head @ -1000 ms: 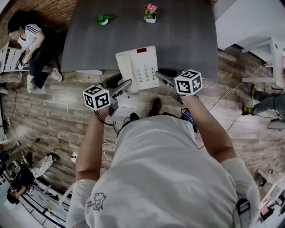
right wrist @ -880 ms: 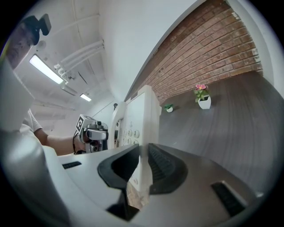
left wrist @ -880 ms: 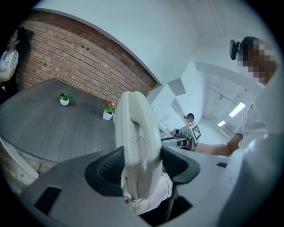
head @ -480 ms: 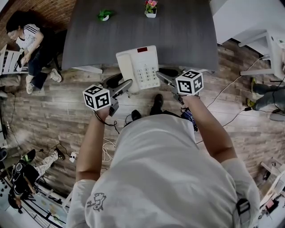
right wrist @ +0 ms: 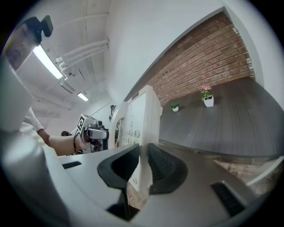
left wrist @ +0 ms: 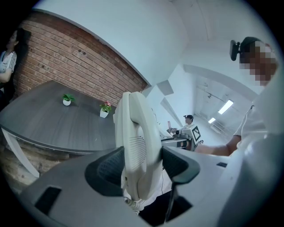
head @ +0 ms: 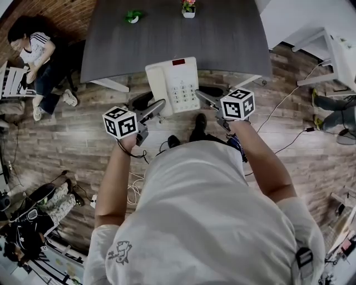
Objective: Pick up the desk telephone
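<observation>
Phone [head: 173, 84]: white, keypad up, red panel at top edge; clamped at left side by left gripper [head: 158, 107], at right side by right gripper [head: 201, 97]; seen over near edge of table [head: 222, 39]. Far on table: green plant [head: 132, 16], pink flowers [head: 188, 9], well apart. Wood floor [head: 83, 139] with cables [head: 132, 190]. Seated person [head: 33, 50] at left.

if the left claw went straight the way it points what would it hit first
The telephone: the left claw is clamped on its handset side, so nothing lies between. Past that, likely the table, but depth is unclear.
</observation>
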A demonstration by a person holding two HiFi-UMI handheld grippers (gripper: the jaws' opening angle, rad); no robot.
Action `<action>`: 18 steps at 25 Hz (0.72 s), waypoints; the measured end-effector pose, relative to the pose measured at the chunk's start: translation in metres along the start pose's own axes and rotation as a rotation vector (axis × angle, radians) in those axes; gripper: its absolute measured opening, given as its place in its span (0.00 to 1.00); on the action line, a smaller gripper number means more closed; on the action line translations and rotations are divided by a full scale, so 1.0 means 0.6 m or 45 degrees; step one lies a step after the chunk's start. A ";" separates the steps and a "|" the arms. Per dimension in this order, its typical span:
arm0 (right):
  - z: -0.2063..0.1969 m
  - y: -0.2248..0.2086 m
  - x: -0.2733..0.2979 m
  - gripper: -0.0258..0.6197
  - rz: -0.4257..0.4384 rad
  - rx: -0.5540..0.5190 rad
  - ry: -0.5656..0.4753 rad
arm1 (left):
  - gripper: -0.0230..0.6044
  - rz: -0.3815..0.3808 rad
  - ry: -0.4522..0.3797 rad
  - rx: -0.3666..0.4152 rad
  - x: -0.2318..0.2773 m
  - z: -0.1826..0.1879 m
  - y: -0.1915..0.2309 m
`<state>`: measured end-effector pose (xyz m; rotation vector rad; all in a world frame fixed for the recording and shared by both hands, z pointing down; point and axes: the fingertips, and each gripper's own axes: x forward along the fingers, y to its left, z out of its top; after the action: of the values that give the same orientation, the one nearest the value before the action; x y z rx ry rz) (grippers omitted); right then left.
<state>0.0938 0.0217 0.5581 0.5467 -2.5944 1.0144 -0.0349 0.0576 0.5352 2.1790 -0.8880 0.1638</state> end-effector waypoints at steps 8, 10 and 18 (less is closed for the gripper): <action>-0.085 0.171 0.002 0.15 -0.066 -0.070 -0.069 | 0.48 -0.055 -0.041 0.084 -0.157 -0.084 -0.054; -0.095 0.188 0.003 0.15 -0.078 -0.071 -0.080 | 0.48 -0.063 -0.039 0.096 -0.172 -0.092 -0.059; -0.140 0.276 0.043 0.15 -0.098 -0.074 -0.109 | 0.48 -0.090 -0.037 0.134 -0.267 -0.128 -0.052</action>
<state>0.0083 0.1862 0.5314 0.6840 -2.6456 0.9066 -0.1228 0.2129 0.5101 2.3122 -0.8337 0.1477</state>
